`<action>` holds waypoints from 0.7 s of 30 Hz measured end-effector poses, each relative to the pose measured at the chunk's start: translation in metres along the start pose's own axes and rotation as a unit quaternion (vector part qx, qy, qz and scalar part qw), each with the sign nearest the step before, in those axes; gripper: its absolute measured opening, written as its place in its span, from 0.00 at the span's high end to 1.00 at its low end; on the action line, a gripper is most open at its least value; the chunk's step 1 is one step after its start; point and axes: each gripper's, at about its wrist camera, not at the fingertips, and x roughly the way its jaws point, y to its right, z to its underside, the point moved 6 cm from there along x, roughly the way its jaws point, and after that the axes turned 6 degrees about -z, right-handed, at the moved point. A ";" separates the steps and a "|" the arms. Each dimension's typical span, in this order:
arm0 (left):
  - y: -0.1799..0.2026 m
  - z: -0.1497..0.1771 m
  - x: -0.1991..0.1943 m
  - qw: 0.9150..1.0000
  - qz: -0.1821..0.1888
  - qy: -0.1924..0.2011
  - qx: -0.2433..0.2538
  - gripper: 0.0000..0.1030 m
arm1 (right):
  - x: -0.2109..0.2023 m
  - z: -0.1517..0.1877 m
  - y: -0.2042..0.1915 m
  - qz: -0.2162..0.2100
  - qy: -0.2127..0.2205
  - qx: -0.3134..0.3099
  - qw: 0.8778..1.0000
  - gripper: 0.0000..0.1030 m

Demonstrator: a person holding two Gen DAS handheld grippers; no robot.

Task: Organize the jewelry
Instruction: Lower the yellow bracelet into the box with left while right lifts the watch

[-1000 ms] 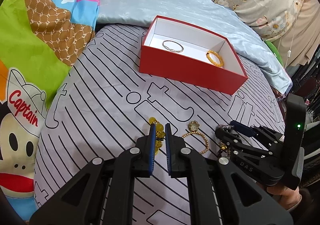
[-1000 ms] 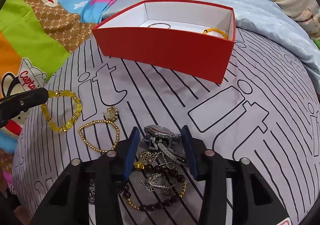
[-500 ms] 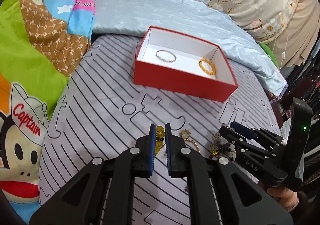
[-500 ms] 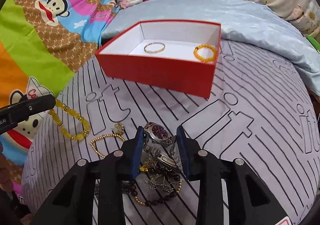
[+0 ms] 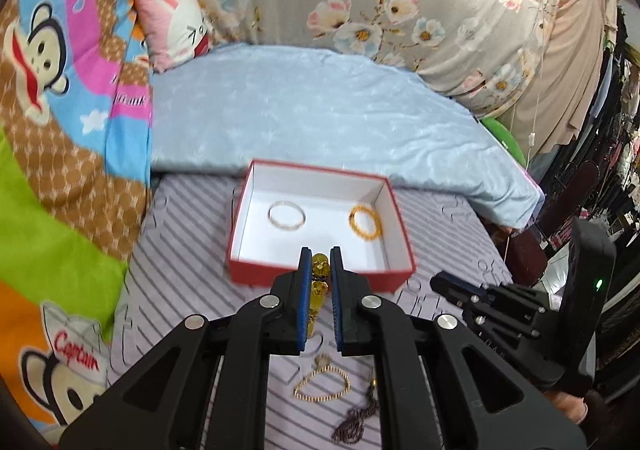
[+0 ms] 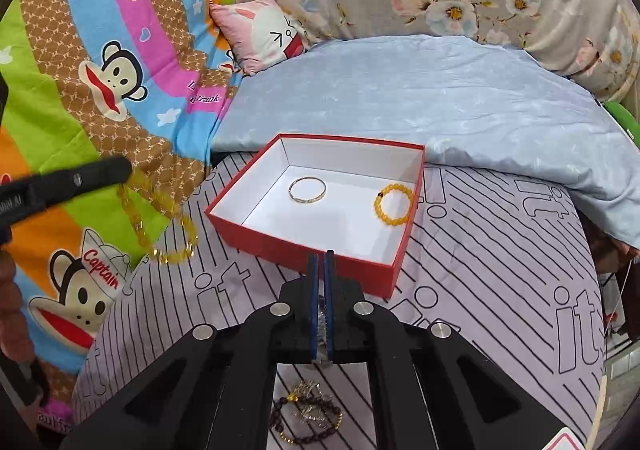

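Though the silvery piece pinched in the nearly closed right hand-held gripper (image 6: 319, 306) is mostly hidden between its pads, the left hand-held gripper (image 5: 320, 282) clearly clamps a yellow bead bracelet (image 6: 160, 222), both at six o'clock of the red box (image 5: 320, 274) on the bed.
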 end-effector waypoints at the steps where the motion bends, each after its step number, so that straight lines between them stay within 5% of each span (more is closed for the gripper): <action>1: 0.002 -0.005 0.000 1.000 -0.001 0.005 0.002 0.92 | 0.004 0.002 0.002 -0.003 -0.006 0.000 1.000 0.98; 9: 0.010 -0.029 0.011 1.000 -0.003 0.016 0.006 0.92 | 0.052 0.057 0.001 0.002 -0.069 0.000 0.998 0.74; 18: 0.016 -0.073 0.059 0.999 -0.022 0.022 0.016 0.92 | 0.092 0.070 -0.006 -0.001 -0.100 -0.001 0.995 0.67; 21: 0.013 -0.075 0.091 0.999 -0.029 -0.005 0.012 0.90 | 0.103 0.067 -0.004 -0.001 -0.104 0.004 0.995 0.67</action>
